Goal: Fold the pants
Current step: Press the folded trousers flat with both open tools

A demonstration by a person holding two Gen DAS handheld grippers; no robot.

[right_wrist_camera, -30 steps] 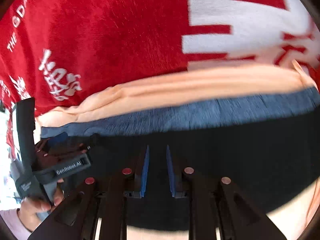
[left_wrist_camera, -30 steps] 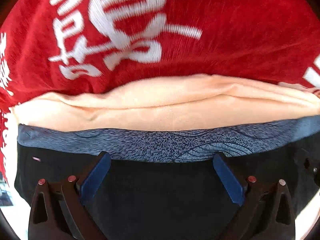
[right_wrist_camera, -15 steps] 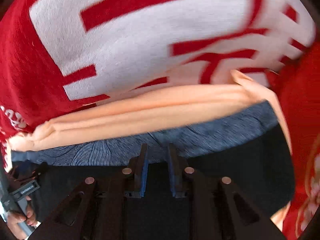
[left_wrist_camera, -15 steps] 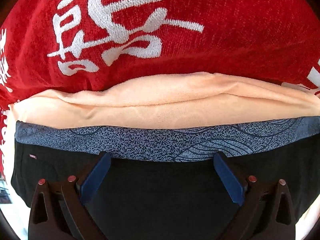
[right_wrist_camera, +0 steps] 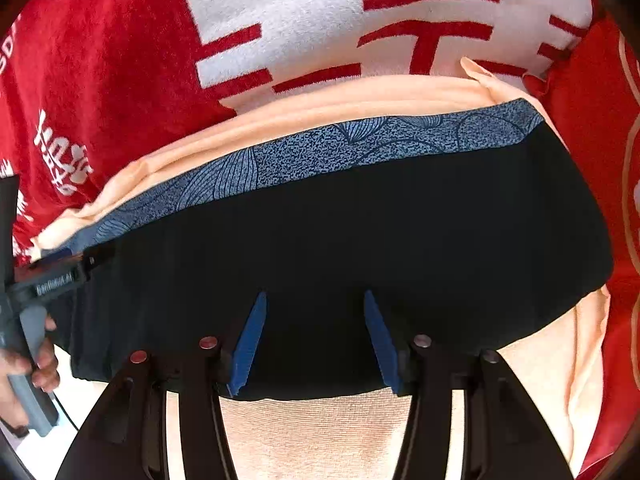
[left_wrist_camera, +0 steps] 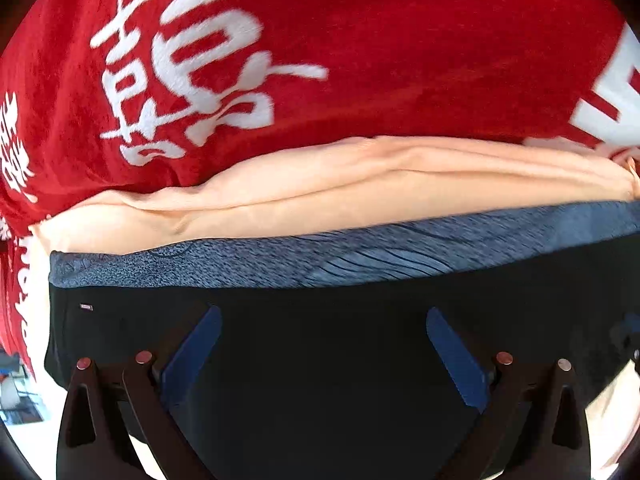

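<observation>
The black pants (left_wrist_camera: 320,360) lie folded flat, their blue patterned waistband (left_wrist_camera: 320,252) along the far edge. My left gripper (left_wrist_camera: 322,314) hangs open and wide above the black fabric, with nothing between its pads. In the right wrist view the pants (right_wrist_camera: 360,220) and waistband (right_wrist_camera: 360,140) show as one dark slab. Over the slab's near edge my right gripper (right_wrist_camera: 314,296) has its jaws opening, pads apart and free of the cloth. A hand (right_wrist_camera: 40,364) holds the left tool's handle at the pants' left end.
A peach cloth (left_wrist_camera: 320,200) lies under the pants and shows bare in front of them (right_wrist_camera: 320,440). Beneath it spreads a red blanket (left_wrist_camera: 400,60) with white characters, which also fills the far side (right_wrist_camera: 100,80).
The right gripper's jaws, almost shut over the black fabric before, now stand apart, and it has slid along the pants. The left gripper has lifted a little and stays open.
</observation>
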